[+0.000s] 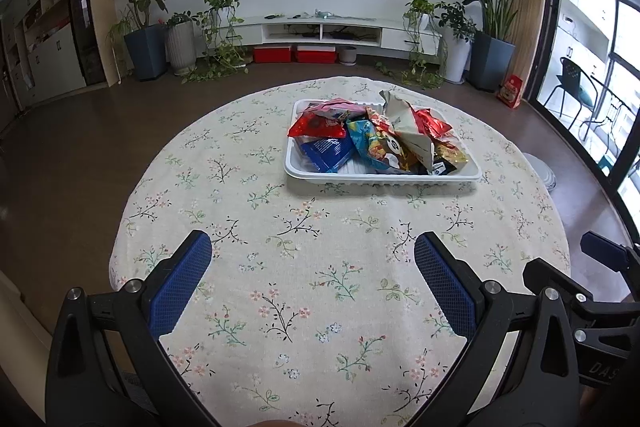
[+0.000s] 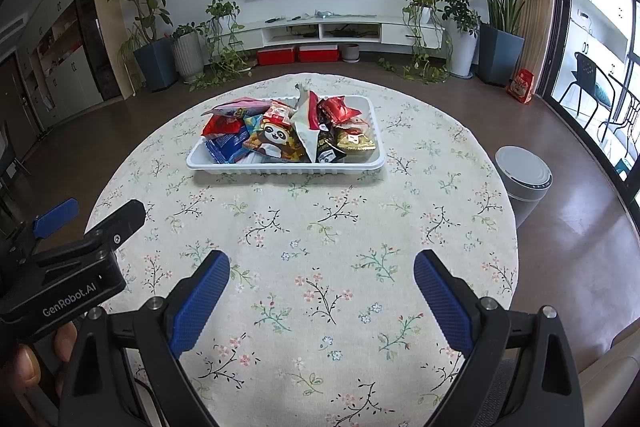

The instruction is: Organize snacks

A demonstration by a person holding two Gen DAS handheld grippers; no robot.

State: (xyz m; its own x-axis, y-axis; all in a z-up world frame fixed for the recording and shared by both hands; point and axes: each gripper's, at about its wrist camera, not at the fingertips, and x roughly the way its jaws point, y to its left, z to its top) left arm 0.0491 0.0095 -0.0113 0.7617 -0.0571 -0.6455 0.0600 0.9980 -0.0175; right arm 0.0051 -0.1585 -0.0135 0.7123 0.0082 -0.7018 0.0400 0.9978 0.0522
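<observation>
Snack packets (image 1: 372, 139) lie heaped in a white plastic tray (image 1: 380, 179) on the far half of the round table, which is covered by a floral tablecloth (image 1: 280, 247). The tray sits nearer the table's far edge than its near one, a little right of centre in the left wrist view.

These look like light, crinkly foil and film pouches: soft, slippery on the flat faces, and likely to hold brittle contents that a hard squeeze would crush. The safest hold is probably a crimped seam or a corner that stands up, such as the top of the white-and-red bag (image 2: 306, 115) that rises above the pile. The panda packet (image 2: 276, 141) and the blue packet (image 2: 230, 145) lie flatter and overlap their neighbours, so lifting one may drag another along. The thin tray itself would probably flex if taken by one rim.

The left gripper (image 1: 312, 247) hangs over the near part of the cloth with its blue pads spread wide, holding nothing. The right gripper (image 2: 322, 265) is likewise spread and empty. Both are well apart from the tray, which lies ahead of them, across bare cloth.
</observation>
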